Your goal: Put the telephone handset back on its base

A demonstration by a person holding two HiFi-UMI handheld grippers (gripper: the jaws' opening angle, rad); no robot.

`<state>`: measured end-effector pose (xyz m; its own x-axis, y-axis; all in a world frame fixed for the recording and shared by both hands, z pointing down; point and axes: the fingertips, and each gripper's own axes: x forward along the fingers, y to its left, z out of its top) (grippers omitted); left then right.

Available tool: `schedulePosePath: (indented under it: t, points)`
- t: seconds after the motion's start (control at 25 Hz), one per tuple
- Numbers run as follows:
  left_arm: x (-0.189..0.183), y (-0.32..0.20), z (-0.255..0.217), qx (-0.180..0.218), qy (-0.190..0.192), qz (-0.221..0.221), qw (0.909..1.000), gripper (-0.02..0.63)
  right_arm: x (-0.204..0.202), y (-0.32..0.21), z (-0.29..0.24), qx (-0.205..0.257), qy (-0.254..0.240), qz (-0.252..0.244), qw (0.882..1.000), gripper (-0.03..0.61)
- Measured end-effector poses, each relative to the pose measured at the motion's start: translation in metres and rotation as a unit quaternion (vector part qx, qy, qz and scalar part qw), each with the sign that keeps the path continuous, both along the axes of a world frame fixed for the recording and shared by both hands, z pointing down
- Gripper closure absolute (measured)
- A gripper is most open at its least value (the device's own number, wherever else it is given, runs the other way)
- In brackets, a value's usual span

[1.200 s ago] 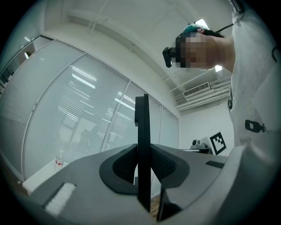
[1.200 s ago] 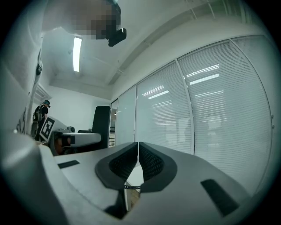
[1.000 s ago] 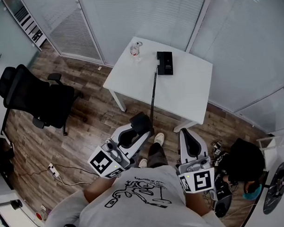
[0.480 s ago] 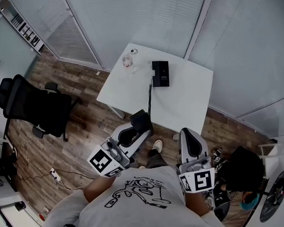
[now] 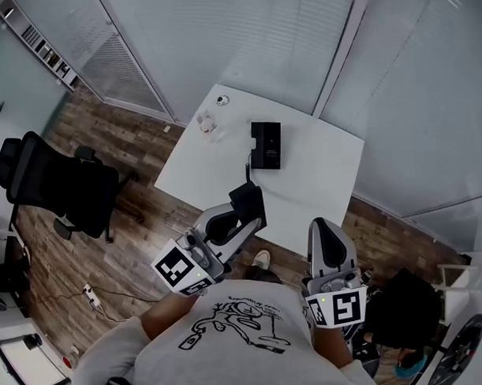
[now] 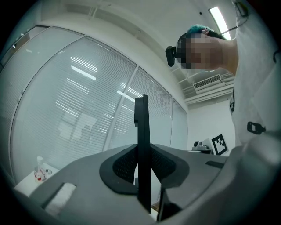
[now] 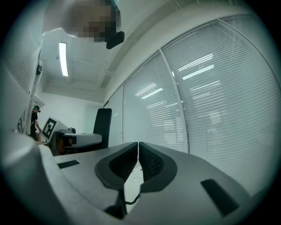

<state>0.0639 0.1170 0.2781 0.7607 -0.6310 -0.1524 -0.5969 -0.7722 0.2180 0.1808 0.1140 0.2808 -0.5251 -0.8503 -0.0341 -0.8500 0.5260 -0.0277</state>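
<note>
Head view first: clamping the left gripper on the handset, holding it at the near edge of the table, short of the base mid-table, presumably lining up the cradle. Keeping the right gripper pinched shut, empty. Noting wood floor, office chair. Left gripper view: squeezing the handset upright, edge-on, blinds behind. Right gripper view: pressing together on nothing.

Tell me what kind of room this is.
Most likely an office or small meeting room. Glass walls with slatted blinds close it in, a black office chair stands on the wood-look floor, and a desk telephone base sits on a white table.
</note>
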Motion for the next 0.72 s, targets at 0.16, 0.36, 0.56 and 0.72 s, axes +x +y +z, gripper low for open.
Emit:
schedulePosePath:
  t: [0.16, 0.36, 0.56, 0.72]
  points:
    - [0.009, -0.015, -0.004, 0.002, 0.003, 0.001, 1.0, 0.541, 0.007, -0.013, -0.002, 0.001, 0.003, -0.002, 1.0, 0.572]
    - [0.023, -0.051, 0.01, -0.01, -0.002, 0.002, 0.9999, 0.541, 0.017, -0.045, 0.012, -0.008, 0.009, -0.005, 1.0, 0.572]
    - [0.021, -0.063, 0.017, -0.022, -0.003, 0.005, 0.9997, 0.541, 0.014, -0.054, 0.013, -0.009, 0.011, -0.005, 1.0, 0.572]
    - [0.018, -0.078, 0.02, -0.026, 0.0, 0.013, 0.9996, 0.541, 0.005, -0.064, 0.022, -0.008, 0.021, -0.018, 1.0, 0.572]
